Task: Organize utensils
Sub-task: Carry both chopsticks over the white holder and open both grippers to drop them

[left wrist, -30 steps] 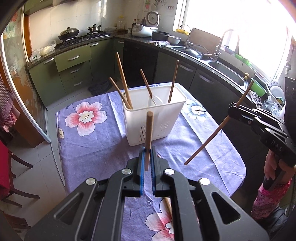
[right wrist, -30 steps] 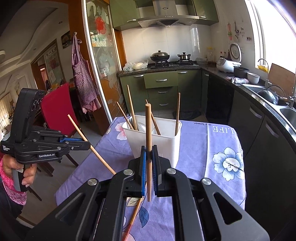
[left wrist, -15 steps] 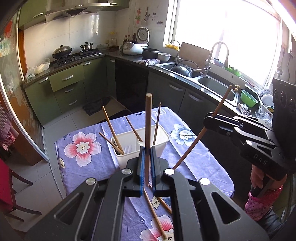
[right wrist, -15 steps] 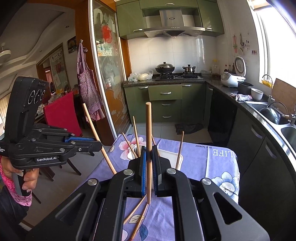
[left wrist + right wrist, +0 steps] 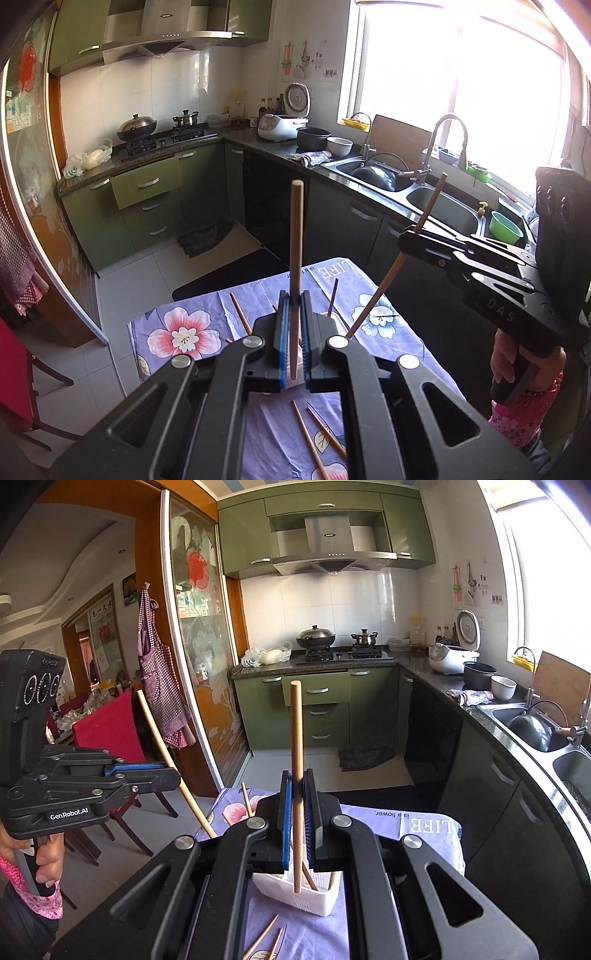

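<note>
left tongs (image 5: 294, 334) clenched on one upright wooden chopstick (image 5: 296, 258), right tongs (image 5: 295, 812) clenched on another chopstick (image 5: 296, 760), both held above the white utensil holder (image 5: 306, 895) with chopsticks inside, on the flowered worktop (image 5: 207, 317), loose chopsticks (image 5: 314, 432) lying beside it

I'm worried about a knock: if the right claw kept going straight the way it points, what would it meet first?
Probably the white plastic utensil holder on the purple floral tablecloth, directly below the right claw and its gripped wooden chopstick; depth is uncertain.
</note>
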The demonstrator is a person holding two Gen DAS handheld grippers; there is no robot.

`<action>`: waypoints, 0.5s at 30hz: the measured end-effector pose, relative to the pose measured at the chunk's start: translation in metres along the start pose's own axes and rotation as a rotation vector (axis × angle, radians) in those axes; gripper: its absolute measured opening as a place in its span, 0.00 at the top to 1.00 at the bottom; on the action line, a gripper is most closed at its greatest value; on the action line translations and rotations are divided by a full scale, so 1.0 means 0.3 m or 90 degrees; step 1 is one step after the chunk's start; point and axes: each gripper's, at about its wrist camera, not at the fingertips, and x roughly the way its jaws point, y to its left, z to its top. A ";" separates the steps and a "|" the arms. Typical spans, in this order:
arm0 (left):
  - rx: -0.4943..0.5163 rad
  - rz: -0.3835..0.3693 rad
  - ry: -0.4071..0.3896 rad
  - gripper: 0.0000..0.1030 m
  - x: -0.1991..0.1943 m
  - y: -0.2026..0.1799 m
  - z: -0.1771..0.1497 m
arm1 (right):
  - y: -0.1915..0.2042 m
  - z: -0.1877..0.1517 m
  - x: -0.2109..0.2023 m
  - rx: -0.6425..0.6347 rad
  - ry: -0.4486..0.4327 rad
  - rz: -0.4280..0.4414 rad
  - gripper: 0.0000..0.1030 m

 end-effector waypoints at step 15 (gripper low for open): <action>-0.018 0.027 0.079 0.94 0.275 0.051 -0.058 | -0.065 -0.144 0.270 0.025 0.080 -0.020 0.93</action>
